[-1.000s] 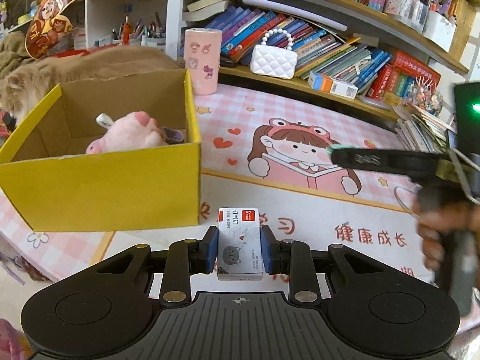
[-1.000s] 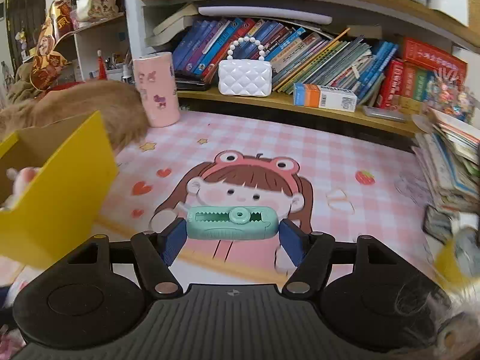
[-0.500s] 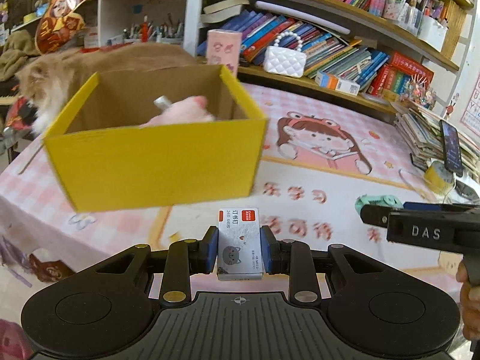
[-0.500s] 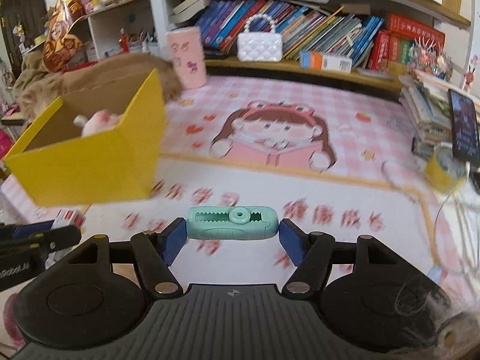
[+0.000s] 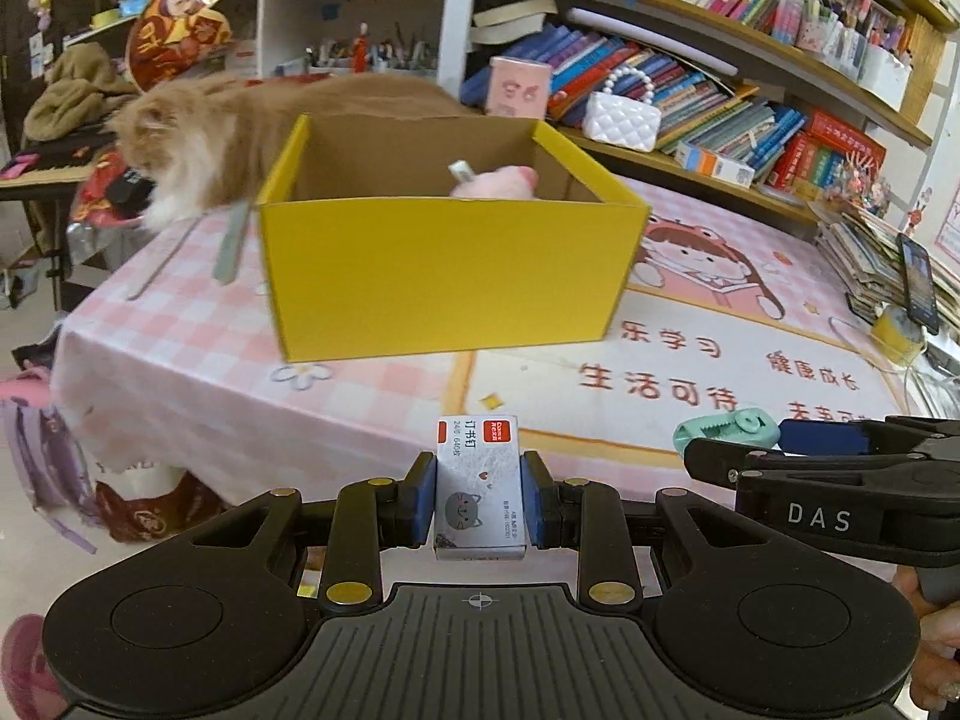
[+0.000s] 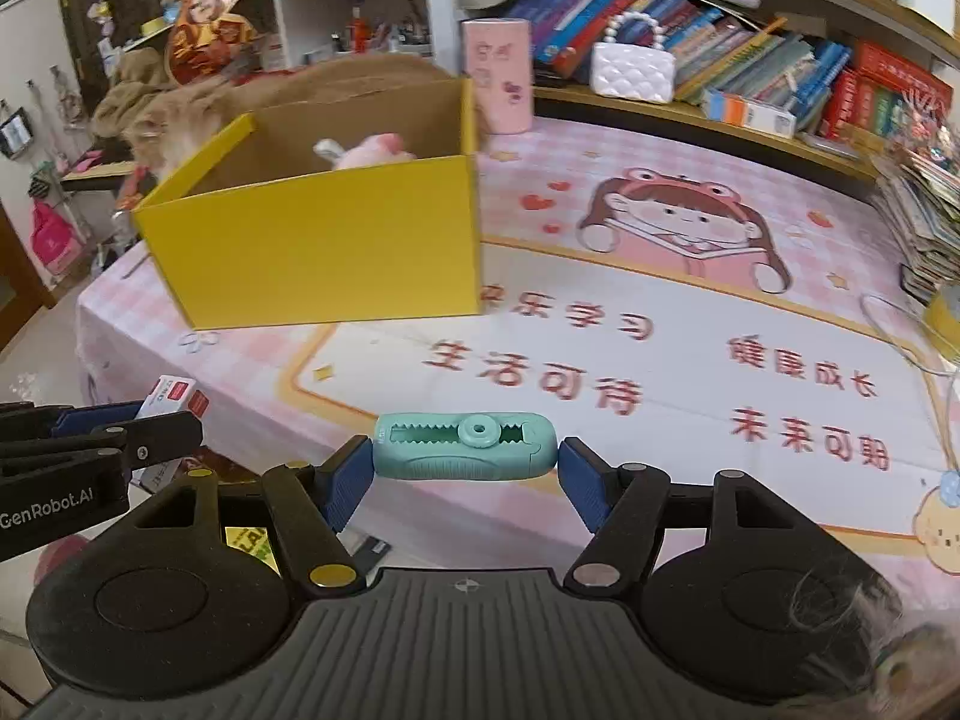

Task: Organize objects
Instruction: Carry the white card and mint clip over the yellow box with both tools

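left gripper (image 5: 479, 495): clamped on a small box of staples (image 5: 479, 489), its blue pads pressed flat to the two long sides; the box stands upright between them, red band at the top, grey cat face lower down

right gripper (image 6: 467, 468): closed endwise on a mint-green correction tape dispenser (image 6: 465, 447), held level, one blue pad at each rounded end

change: a second ago the yellow box (image 5: 444, 276) filled the left of the left wrist view and was cut off at the edge of the right wrist view; now it sits whole and further off in both, and the near table edge and floor show below it; both grippers have drawn back from the yellow box with their loads unchanged

meaning for the task: I judge neither item is stowed yet; both hang short of the yellow box, on its near side and off the table edge; a drop would need each carried forward over the open top

yellow box: corrugated card, glossy yellow outside, plain brown inside, square-cornered, open-topped; a pink plush toy (image 5: 498, 180) pokes above its rim

staples box: thin printed card, sharp edges, light; likely to crush if squeezed harder

dispenser: smooth hard plastic, pill-shaped, toothed window and round hub on its face

beyond the yellow box: a fluffy ginger cat (image 5: 198, 120) just behind its left wall; a soft pink checked tablecloth (image 6: 660, 360) under it
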A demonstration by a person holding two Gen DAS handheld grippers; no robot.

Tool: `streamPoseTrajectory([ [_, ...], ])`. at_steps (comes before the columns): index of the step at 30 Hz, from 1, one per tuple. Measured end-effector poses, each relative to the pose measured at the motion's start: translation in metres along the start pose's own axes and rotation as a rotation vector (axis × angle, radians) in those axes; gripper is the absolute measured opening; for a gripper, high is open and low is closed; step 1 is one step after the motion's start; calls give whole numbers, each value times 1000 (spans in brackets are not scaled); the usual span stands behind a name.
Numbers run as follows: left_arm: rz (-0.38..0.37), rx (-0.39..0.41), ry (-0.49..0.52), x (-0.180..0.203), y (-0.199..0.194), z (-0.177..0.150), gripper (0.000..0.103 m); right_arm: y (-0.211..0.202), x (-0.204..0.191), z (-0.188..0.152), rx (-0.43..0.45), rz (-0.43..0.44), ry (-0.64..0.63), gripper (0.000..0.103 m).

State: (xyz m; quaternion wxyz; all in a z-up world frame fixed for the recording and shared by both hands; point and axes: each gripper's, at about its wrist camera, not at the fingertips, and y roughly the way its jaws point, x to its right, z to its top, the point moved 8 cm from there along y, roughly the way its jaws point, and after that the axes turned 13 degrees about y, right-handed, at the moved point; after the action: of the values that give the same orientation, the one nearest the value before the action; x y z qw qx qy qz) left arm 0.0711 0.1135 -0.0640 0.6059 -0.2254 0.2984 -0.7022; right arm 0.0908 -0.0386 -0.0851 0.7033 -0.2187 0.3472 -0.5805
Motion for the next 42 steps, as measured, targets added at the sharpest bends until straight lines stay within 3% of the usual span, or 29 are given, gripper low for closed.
streamPoseTrajectory([
  [13,27,54,5,-34,-20,1,28,-3,-45,-4,27,18,-25,65],
  [24,15,93,-9,-37,-14,23,28,3,-51,8,29,18,-33,65],
  [30,45,136,-16,-44,-13,48,28,9,-53,34,57,41,-43,65],
  [42,118,236,-16,-53,13,125,28,22,-68,127,239,97,-147,65],
])
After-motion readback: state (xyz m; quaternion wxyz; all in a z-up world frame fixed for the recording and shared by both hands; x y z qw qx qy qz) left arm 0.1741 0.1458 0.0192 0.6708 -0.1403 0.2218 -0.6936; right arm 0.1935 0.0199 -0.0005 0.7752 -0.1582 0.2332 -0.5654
